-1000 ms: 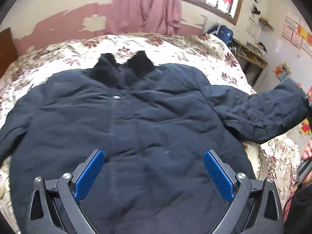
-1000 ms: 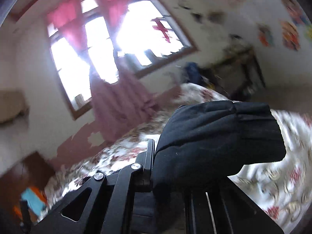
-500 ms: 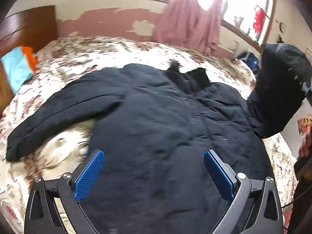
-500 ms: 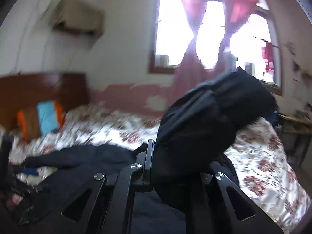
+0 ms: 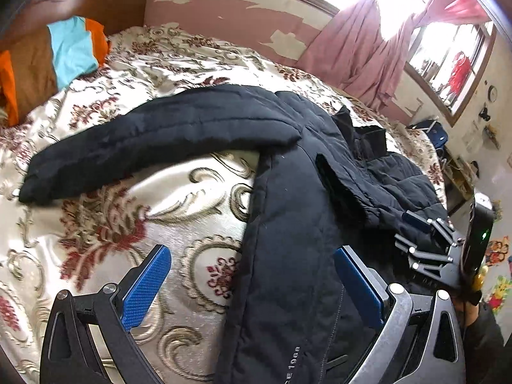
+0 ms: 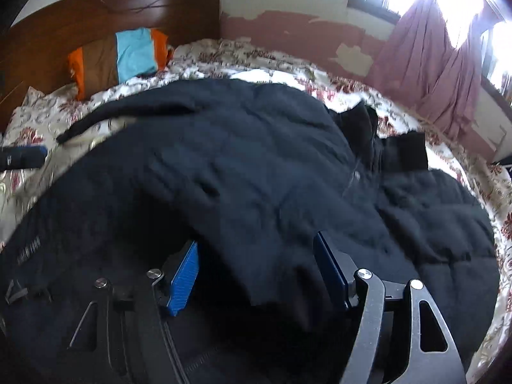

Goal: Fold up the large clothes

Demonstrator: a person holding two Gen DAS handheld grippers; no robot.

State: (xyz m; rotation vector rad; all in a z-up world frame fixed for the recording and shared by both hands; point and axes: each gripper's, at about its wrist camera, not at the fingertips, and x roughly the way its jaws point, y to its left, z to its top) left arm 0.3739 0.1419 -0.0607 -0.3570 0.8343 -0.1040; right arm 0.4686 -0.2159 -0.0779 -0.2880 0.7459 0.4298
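A large dark navy jacket lies front up on the floral bedspread. Its left sleeve stretches out to the left. The other sleeve lies folded across the jacket's body, its cuff between the blue pads of my right gripper. That gripper's jaws are opening and the pads stand clear of the cloth. The left wrist view shows the same gripper low over the jacket at the right. My left gripper is open above the jacket's left side edge, with nothing gripped.
An orange, brown and blue pillow leans on the wooden headboard at the far left. Pink curtains hang by the window behind the bed. A cluttered desk stands past the bed's right side.
The right gripper swung the sleeve from out at the side over onto the jacket's body and its jaws parted. The left gripper moved left, bringing the outstretched left sleeve into view.
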